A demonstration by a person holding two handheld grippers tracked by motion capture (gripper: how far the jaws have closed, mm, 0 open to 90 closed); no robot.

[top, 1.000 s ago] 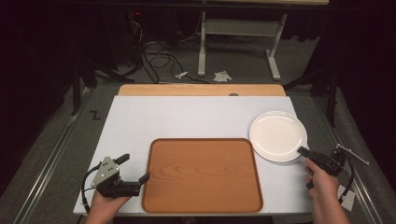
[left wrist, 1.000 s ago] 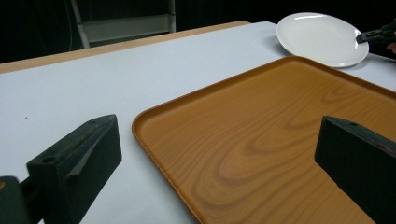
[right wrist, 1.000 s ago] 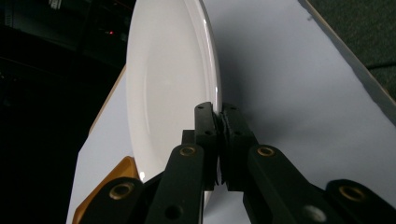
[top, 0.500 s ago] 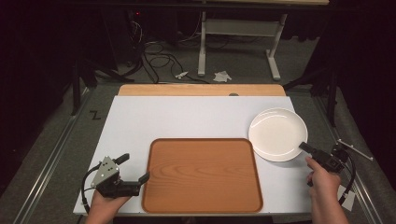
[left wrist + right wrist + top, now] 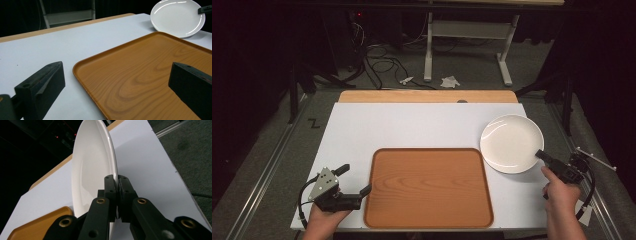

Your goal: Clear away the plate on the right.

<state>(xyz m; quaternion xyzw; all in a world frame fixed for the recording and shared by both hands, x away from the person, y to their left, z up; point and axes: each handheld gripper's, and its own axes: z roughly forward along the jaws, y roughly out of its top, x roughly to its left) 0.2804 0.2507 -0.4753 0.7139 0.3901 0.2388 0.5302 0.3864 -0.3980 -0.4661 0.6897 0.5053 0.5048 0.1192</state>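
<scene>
A white plate (image 5: 511, 142) hangs just above the white table top at the right, and my right gripper (image 5: 539, 154) is shut on its near right rim. In the right gripper view the plate (image 5: 91, 167) stands edge-on between the pinched jaws of that gripper (image 5: 117, 185). A brown wooden tray (image 5: 428, 186) lies at the front middle of the table. My left gripper (image 5: 354, 180) rests at the tray's left edge, open, with nothing in it. In the left gripper view its jaws straddle the tray's near corner (image 5: 140, 75), and the plate (image 5: 178, 17) is far off at the top right.
The white table top (image 5: 412, 125) has bare room behind the tray. A wooden strip (image 5: 427, 96) runs along its far edge. Beyond it stand a metal frame's legs (image 5: 467, 45) and cables (image 5: 377, 60) on the floor. The table's right edge is close to the right hand.
The plate has risen off the table in my right gripper and its near rim has tipped up. The right hand has lifted a little. The left gripper has stayed put.
</scene>
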